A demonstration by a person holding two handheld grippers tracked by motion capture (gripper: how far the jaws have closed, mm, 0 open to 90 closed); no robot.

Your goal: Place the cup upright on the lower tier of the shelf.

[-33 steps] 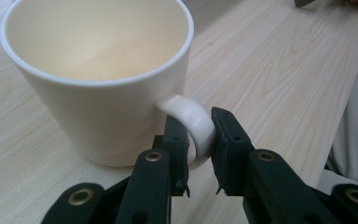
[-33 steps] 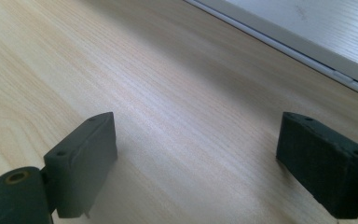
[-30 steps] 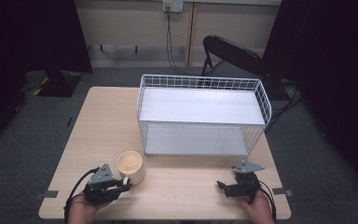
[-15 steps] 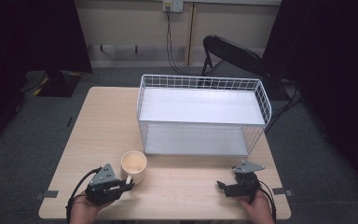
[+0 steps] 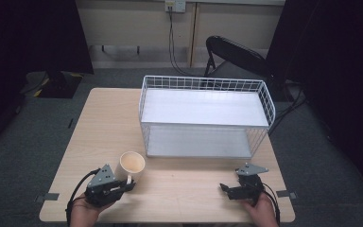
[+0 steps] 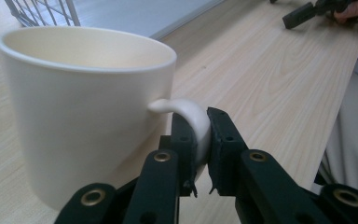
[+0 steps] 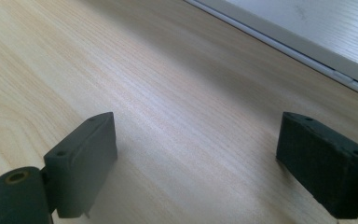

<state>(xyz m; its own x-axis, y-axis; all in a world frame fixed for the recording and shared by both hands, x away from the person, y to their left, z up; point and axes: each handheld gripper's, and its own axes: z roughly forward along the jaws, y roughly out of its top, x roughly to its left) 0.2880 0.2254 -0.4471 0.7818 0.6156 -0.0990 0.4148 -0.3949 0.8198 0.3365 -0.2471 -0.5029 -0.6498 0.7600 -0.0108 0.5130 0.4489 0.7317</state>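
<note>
**One camera overhead, two down at tabletop level**

The high view looks forward and down from above the near edge, taking in the whole table (image 5: 108, 118) and the wire basket (image 5: 205, 116) at its far side. The left gripper view sits low at the near left, facing right across the wood, very close to the mug (image 6: 84, 107); the right gripper (image 6: 307, 11) shows far off in it. The right gripper view hovers just above the table (image 7: 177, 84), facing the basket's base (image 7: 307, 28). All three share the near tabletop.

Black left gripper (image 6: 198, 140), brass-ringed screw holes, grey three-cornered plates, trailing black cables
</note>
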